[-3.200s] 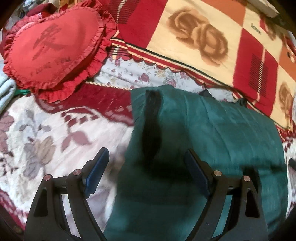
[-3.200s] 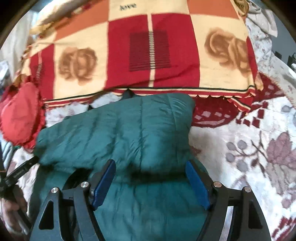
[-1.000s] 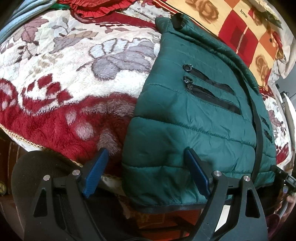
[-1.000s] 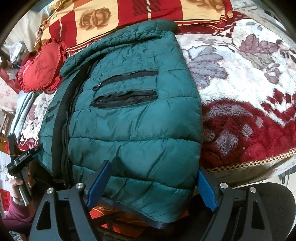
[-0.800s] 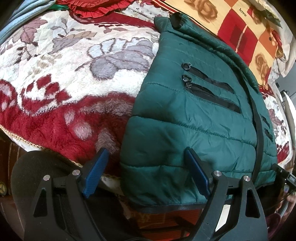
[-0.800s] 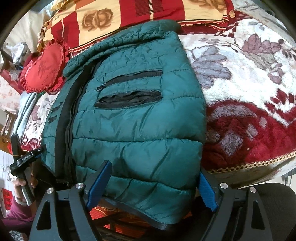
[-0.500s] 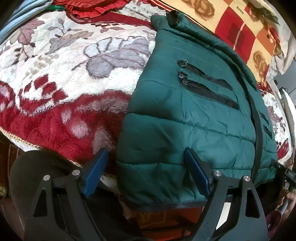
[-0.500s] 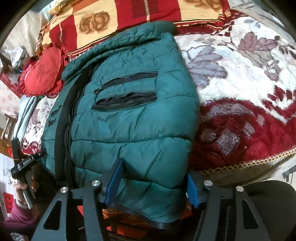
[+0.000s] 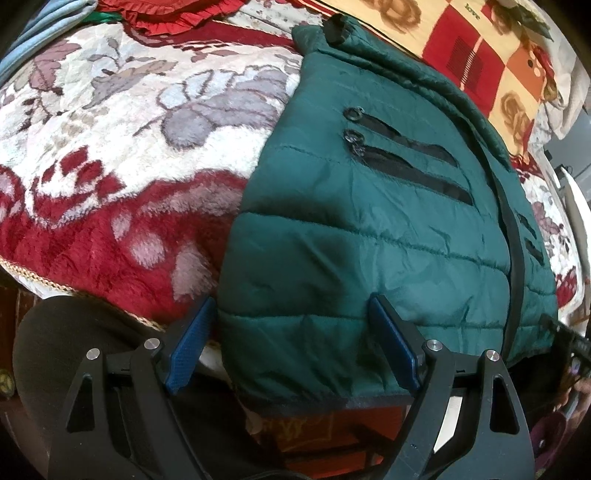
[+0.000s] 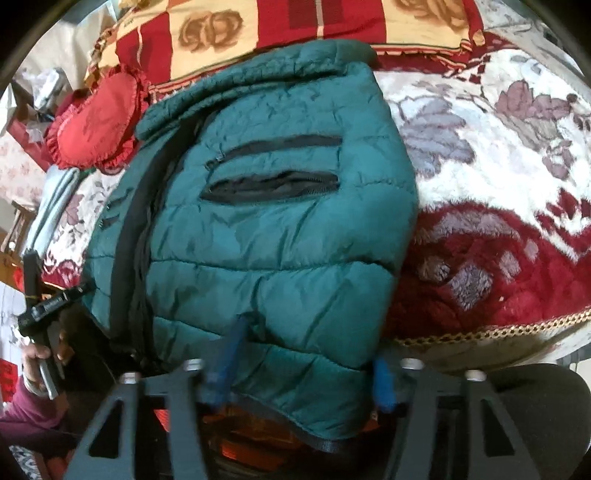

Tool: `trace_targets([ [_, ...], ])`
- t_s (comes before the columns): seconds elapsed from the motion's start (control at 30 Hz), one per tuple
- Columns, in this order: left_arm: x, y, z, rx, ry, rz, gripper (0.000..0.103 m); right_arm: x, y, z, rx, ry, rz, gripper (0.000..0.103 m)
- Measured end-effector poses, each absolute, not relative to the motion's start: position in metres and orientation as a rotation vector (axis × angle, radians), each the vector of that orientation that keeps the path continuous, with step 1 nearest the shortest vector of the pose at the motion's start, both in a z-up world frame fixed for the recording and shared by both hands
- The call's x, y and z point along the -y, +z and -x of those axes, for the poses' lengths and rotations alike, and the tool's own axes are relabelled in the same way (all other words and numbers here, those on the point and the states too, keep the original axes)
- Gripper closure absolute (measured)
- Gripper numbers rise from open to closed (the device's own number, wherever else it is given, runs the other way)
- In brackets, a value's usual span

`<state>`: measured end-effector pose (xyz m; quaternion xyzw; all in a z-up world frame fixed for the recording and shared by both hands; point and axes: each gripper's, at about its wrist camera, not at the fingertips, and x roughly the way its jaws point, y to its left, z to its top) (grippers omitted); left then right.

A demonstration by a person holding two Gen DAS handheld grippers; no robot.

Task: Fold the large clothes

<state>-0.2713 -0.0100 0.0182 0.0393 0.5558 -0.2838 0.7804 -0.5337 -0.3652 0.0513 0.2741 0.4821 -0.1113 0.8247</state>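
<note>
**Both tongs at the hem of a green puffer jacket, the right one closing on it, the lengthwise fold still to come.**

The right gripper (image 10: 303, 365) has just been closing, and its blue pads now pinch the jacket's (image 10: 273, 236) bottom corner on that side, the padding bunched between them; the left gripper (image 9: 291, 343) stands wide, the opposite hem corner between its fingers but not pressed. The green puffer jacket (image 9: 369, 221) lies front up on the floral fleece blanket (image 9: 110, 147), its hem hanging over the bed edge, collar toward the rose-patterned quilt (image 10: 295, 22) and the red heart cushion (image 10: 96, 122). Its sides look already narrowed in; I judge the hem-to-collar fold is left. Against three seconds ago, both cameras have pulled back from the jacket's upper part to its hem.
</note>
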Motion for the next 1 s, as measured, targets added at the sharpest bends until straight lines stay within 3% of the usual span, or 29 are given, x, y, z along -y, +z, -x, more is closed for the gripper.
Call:
trace_targets([
  [0.03, 0.01, 0.018, 0.272, -1.204, -0.626, -0.077, 0.024, 0.366, 0.055, 0.535, -1.013, -0.235, -0.574, 0.072],
  [0.1, 0.01, 0.021, 0.275, -1.196, -0.64, -0.074, 0.044, 0.367, 0.066, 0.54, -0.983, -0.219, -0.555, 0.079],
  [0.13, 0.011, 0.023, 0.276, -1.189, -0.643, -0.085, 0.049, 0.366, 0.071, 0.542, -0.97, -0.209, -0.545, 0.082],
  [0.2, 0.011, 0.028, 0.279, -1.167, -0.643, -0.098, 0.071, 0.365, 0.082, 0.543, -0.948, -0.198, -0.524, 0.084],
  [0.3, 0.007, 0.041, 0.279, -1.148, -0.658, -0.076, 0.086, 0.369, 0.093, 0.545, -0.908, -0.179, -0.543, 0.087],
  [0.77, 0.005, 0.144, 0.252, -0.959, -0.738, 0.089, 0.091, 0.41, 0.167, 0.53, -0.613, -0.127, -0.7, 0.089],
  [1.0, 0.03, 0.167, 0.224, -0.88, -0.722, 0.094, 0.091, 0.433, 0.186, 0.506, -0.554, -0.154, -0.685, 0.089],
])
